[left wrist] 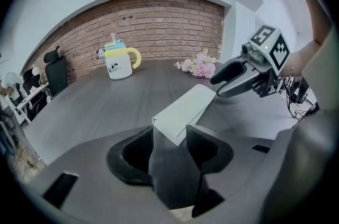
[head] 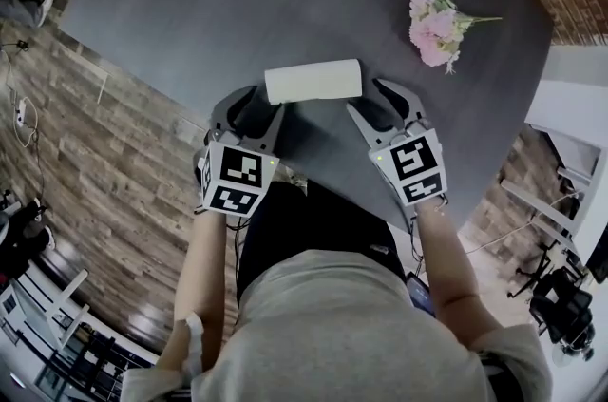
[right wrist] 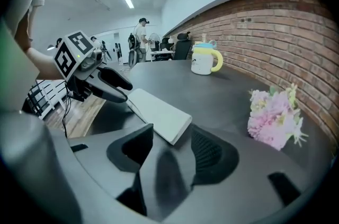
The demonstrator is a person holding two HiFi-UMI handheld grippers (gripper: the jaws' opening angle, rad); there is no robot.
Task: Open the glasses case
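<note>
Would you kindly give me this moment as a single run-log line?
glasses case: closed, on table | left gripper: open, at its left end | right gripper: open, at its right end

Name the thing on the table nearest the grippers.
The white glasses case, flat between the left gripper and right gripper; the pink flowers and yellow-handled mug sit farther off.

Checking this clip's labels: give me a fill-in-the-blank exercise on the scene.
1. The white case is not open but ___.
2. The left gripper and the right gripper sit at opposite ends of it, each with jaws ___.
3. The flowers are ___ in colour.
4. The mug has a ___ handle.

Missing words: closed; open; pink; yellow.
</note>
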